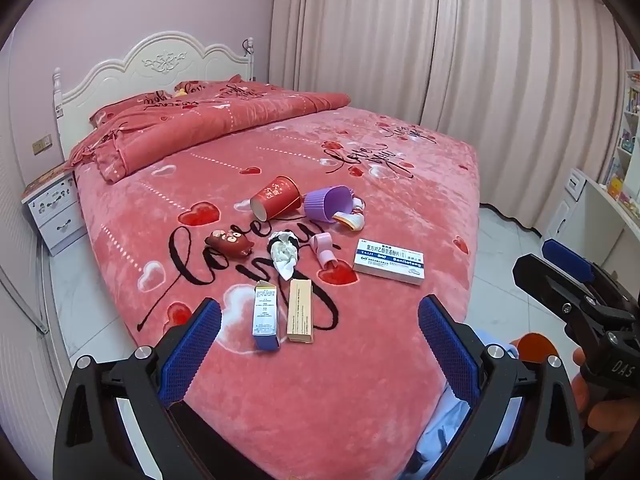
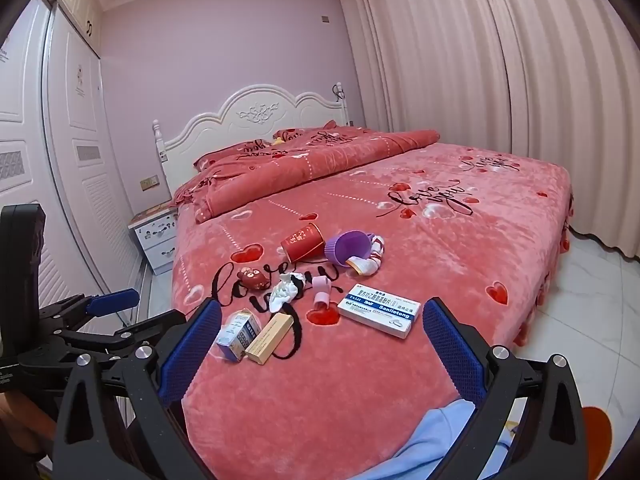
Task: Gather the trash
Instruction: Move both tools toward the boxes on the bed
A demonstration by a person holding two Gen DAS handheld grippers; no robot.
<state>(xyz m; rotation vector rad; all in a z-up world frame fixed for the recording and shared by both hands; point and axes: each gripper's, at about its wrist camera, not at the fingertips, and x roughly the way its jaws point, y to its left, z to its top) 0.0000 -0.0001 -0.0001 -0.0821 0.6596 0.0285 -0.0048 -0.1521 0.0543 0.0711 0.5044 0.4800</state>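
Observation:
Trash lies on the pink bed point(image 1: 360, 380): a tipped red paper cup point(image 1: 276, 198), a tipped purple cup point(image 1: 326, 203), a crumpled tissue point(image 1: 285, 254), a white and blue medicine box point(image 1: 389, 261), a small blue box point(image 1: 266, 317) and a tan box point(image 1: 301, 311). My left gripper point(image 1: 320, 320) is open and empty, above the bed's near end just short of the two small boxes. My right gripper point(image 2: 322, 320) is open and empty, above the same end; the medicine box point(image 2: 378, 310) and small boxes point(image 2: 256, 334) lie ahead of it.
A brown toy point(image 1: 229, 242) and a pink strip point(image 1: 323, 249) lie among the trash. A folded quilt point(image 1: 208, 128) and headboard are at the far end. A nightstand point(image 1: 54, 210) stands left, curtains and a white desk point(image 1: 592, 208) right. Tiled floor surrounds the bed.

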